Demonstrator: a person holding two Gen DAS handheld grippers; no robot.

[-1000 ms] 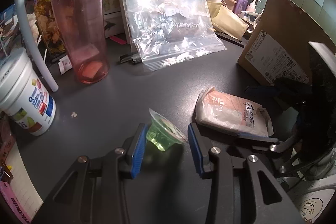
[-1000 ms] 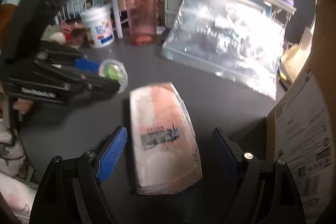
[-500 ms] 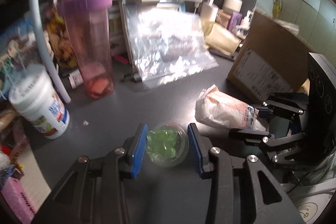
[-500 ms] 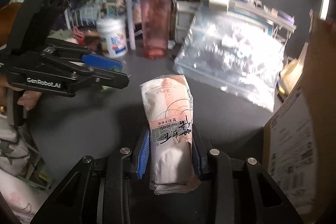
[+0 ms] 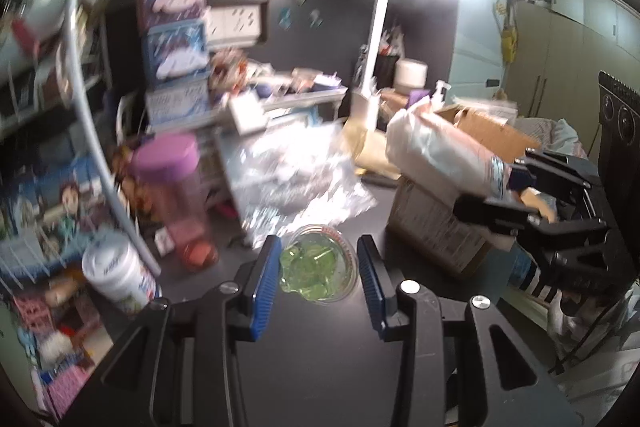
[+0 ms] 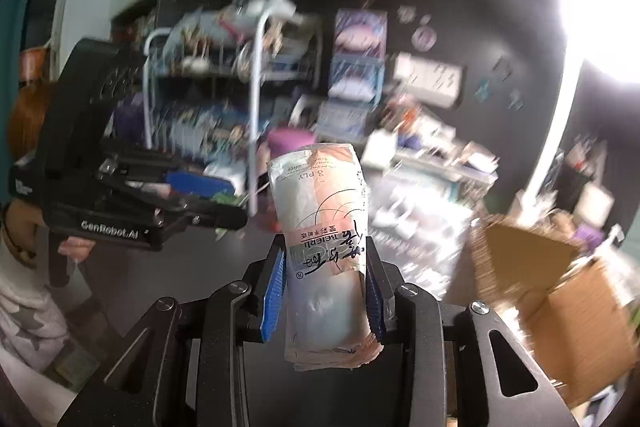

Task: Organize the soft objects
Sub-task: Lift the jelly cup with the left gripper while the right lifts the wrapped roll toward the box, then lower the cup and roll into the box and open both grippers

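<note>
Left wrist view: left hand-held gripper (image 5: 318,277) narrowed around a clear jelly cup (image 5: 320,273) of green pieces, blue pads at its rim on both sides, cup apparently carried above the dark desk (image 5: 304,367). Beyond it, a crumpled clear zip bag (image 5: 296,183), a pink tumbler (image 5: 176,195) with purple lid, a white tub (image 5: 118,277) at the left, a cardboard box (image 5: 440,231) at the right. Right hand-held gripper (image 5: 516,195) seen from the side, clamped on a tissue pack (image 5: 444,155) raised in front of the box.

Right wrist view: right hand-held gripper (image 6: 325,283) squeezed tight on the tissue pack (image 6: 320,227), wrapper pinched in at the pads, far end pointing up and away. Left hand-held gripper (image 6: 208,203) at left, jelly cup mostly hidden. Cardboard box (image 6: 560,291) open at lower right.

Progress, as a judgement: both soft items picked up and off the desk, neither put away yet. Carrying and releasing still to do; destination unclear, box or bag both plausible.
</note>
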